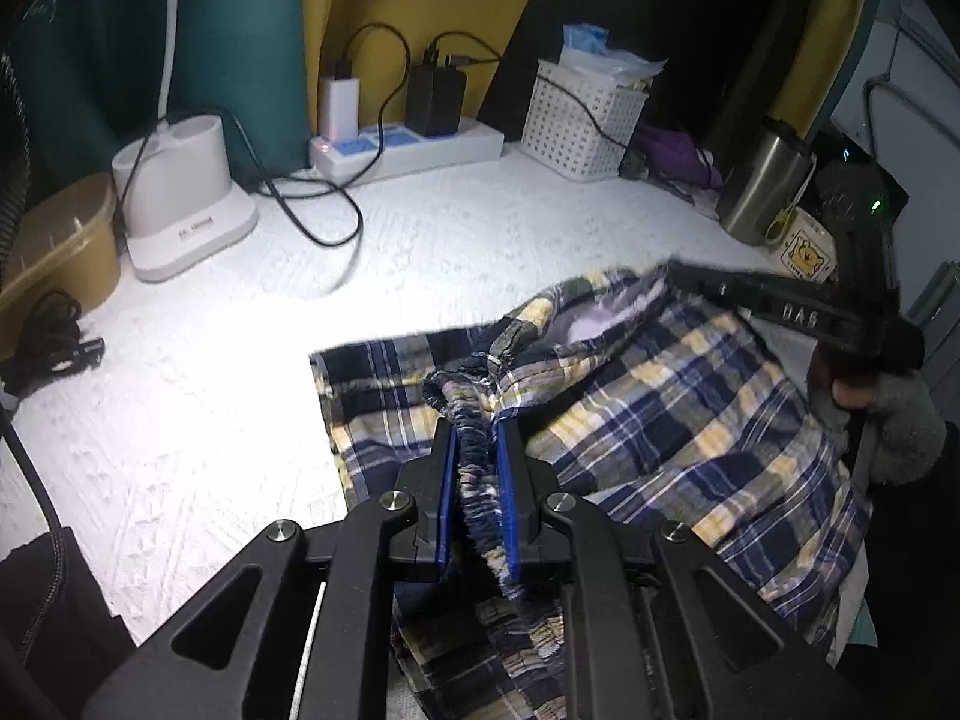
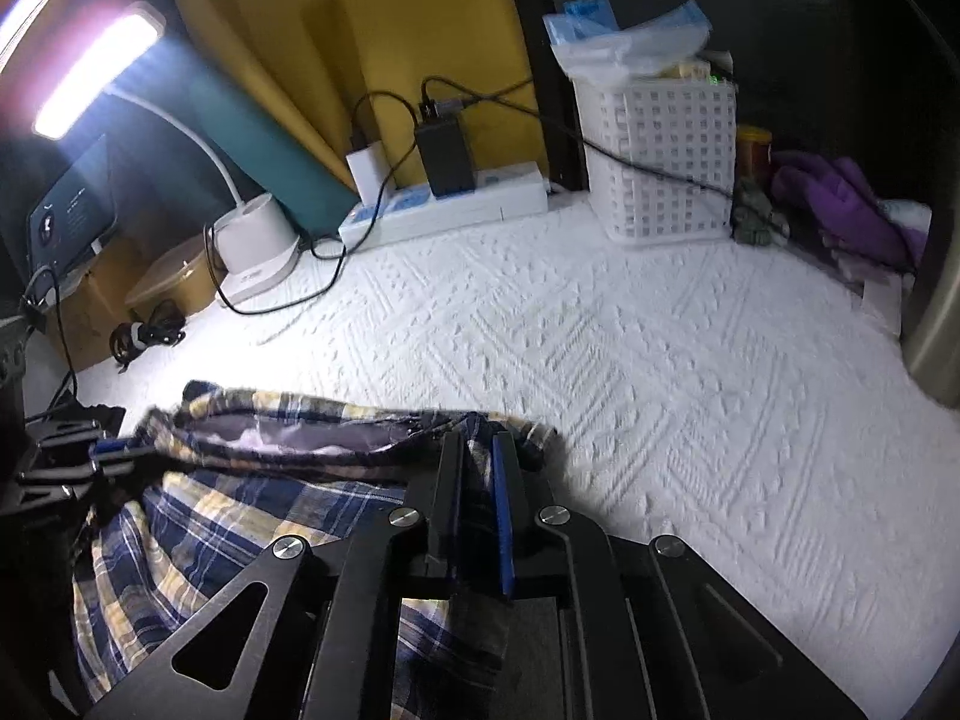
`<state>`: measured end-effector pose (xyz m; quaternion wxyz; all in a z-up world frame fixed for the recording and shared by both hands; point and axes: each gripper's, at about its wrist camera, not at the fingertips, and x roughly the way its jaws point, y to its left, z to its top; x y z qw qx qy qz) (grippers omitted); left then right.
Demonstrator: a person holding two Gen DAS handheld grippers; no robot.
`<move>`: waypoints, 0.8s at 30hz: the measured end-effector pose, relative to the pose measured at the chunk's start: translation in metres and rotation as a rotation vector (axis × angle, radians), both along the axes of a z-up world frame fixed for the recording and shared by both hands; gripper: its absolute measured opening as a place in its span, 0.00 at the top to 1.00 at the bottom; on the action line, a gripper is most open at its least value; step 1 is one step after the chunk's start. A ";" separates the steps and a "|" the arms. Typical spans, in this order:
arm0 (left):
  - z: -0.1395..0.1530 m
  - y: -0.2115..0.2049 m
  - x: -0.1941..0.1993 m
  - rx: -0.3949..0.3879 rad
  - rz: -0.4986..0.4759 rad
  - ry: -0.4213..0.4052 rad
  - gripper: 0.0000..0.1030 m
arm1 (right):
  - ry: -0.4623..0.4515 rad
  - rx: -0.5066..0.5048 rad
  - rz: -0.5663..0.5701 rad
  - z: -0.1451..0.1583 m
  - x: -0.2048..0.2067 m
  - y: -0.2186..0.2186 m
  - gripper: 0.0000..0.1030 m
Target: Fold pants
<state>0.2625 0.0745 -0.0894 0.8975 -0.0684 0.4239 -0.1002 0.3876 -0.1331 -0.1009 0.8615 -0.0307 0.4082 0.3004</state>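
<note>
My left tongs [image 1: 477, 450] clamped on gathered waistband of plaid pants [image 1: 660, 408]. Pants lie bunched on white textured surface [image 2: 660, 390], near front edge. My right tongs [image 2: 477, 456] clamped on other end of waistband, cloth pinched between pads.

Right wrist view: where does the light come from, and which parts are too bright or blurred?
Right wrist view: the lamp at upper left glares strongly, and the plaid pants are smeared at their far edge. Left wrist view: the white cover is washed out under the light, and corners are dark.
</note>
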 end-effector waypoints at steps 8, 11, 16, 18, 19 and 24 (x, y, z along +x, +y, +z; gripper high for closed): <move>-0.004 0.014 0.002 -0.026 0.070 0.000 0.85 | -0.037 -0.110 0.035 -0.012 0.003 0.021 0.91; -0.005 0.016 0.002 -0.029 0.087 0.002 0.83 | -0.008 -0.087 0.012 -0.009 0.004 0.013 0.84; 0.010 0.019 -0.007 -0.041 0.112 -0.016 0.63 | -0.016 -0.084 -0.055 0.010 -0.005 -0.012 0.21; 0.020 0.021 -0.015 -0.052 0.113 -0.044 0.59 | -0.022 -0.058 -0.070 0.017 -0.014 -0.025 0.18; 0.025 0.022 -0.022 -0.056 0.119 -0.058 0.54 | -0.019 -0.047 -0.078 0.021 -0.020 -0.033 0.18; 0.032 0.014 -0.041 -0.083 0.100 -0.053 0.53 | 0.000 -0.063 -0.105 0.026 -0.054 -0.051 0.18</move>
